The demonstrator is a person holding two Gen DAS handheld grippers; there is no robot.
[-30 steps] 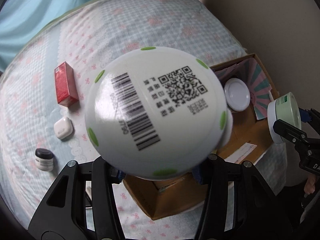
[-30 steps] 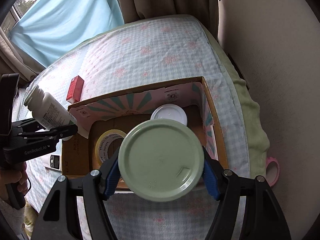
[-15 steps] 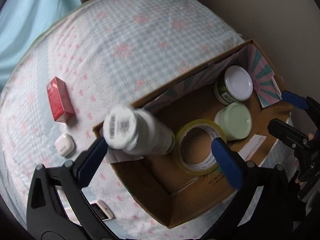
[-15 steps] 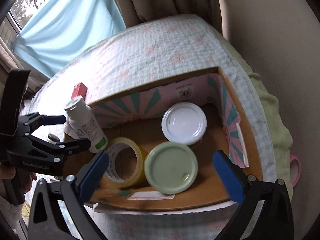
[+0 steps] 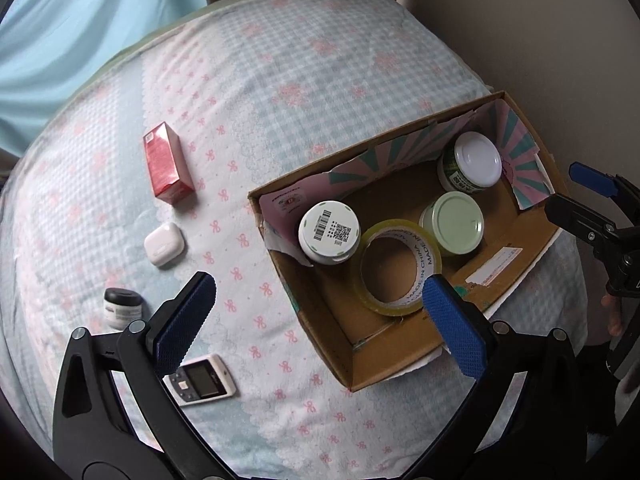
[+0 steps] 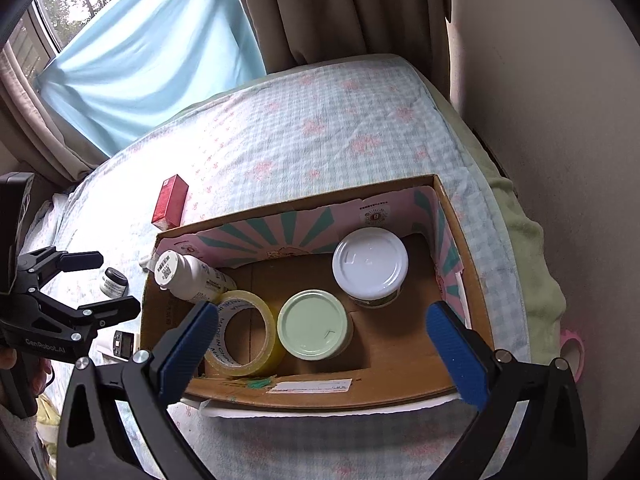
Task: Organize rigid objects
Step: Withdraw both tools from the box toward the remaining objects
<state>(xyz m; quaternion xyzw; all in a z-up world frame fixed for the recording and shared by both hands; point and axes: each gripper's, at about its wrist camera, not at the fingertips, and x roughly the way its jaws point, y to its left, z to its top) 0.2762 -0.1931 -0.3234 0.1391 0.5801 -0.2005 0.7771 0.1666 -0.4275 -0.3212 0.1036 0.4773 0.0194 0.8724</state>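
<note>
Soft, even daylight fills both views. In the right wrist view it comes through the window (image 6: 52, 20) at upper left, filtered by the pale blue curtain (image 6: 152, 64); the glass there is nearly blown out, and the bed cover (image 6: 120, 200) below it washes towards white. Shadows are faint, deepest inside the cardboard box (image 5: 320, 332). The white jar lid (image 6: 370, 260) carries a mild sheen. Focus is sharp mid-frame. Fisheye curvature bends the edges, and dark vignetting rounds off every corner.
</note>
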